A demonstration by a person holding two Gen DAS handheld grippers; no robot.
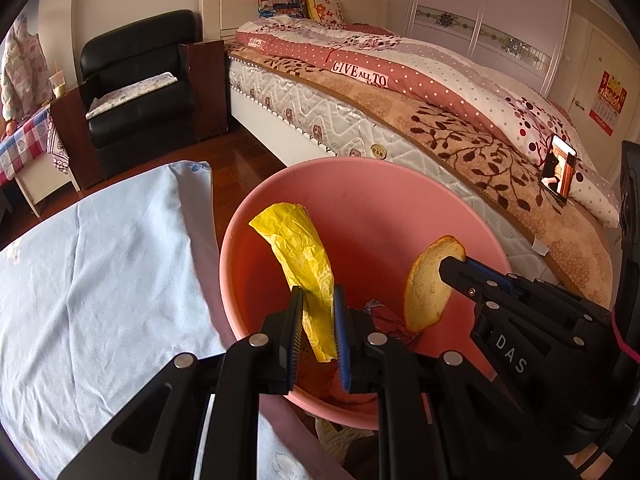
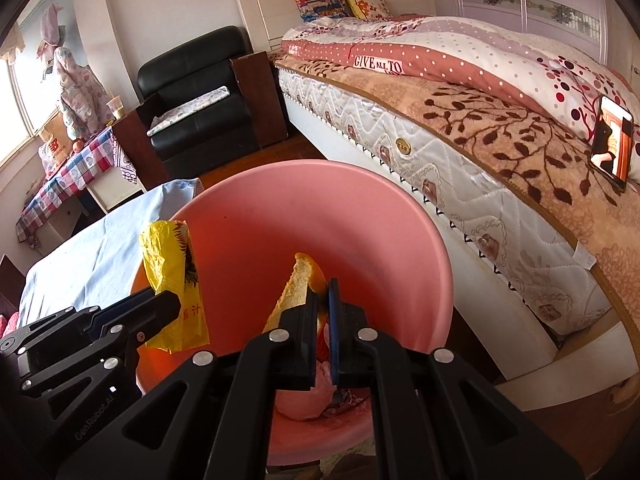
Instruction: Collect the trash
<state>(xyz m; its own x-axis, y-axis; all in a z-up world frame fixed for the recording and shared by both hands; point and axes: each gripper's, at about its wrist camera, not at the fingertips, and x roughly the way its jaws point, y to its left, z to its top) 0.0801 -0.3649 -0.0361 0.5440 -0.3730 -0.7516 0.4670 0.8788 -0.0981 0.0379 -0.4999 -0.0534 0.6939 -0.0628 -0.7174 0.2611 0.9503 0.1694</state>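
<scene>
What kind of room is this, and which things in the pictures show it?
Most likely a home bedroom. A made bed with a patterned quilt and pillows fills one side, a wardrobe stands behind it, and a black armchair sits beside the headboard.

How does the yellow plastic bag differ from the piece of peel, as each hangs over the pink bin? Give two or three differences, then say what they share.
1. The yellow plastic bag is thin, crinkled film; the piece of peel is a thick, curved rind, pale inside.
2. The bag is long and limp; the peel is short and keeps its shape.
3. The left tongs hold the bag; the right tongs hold the peel.

Both hang above the pink bin, gripped and not yet dropped.
</scene>
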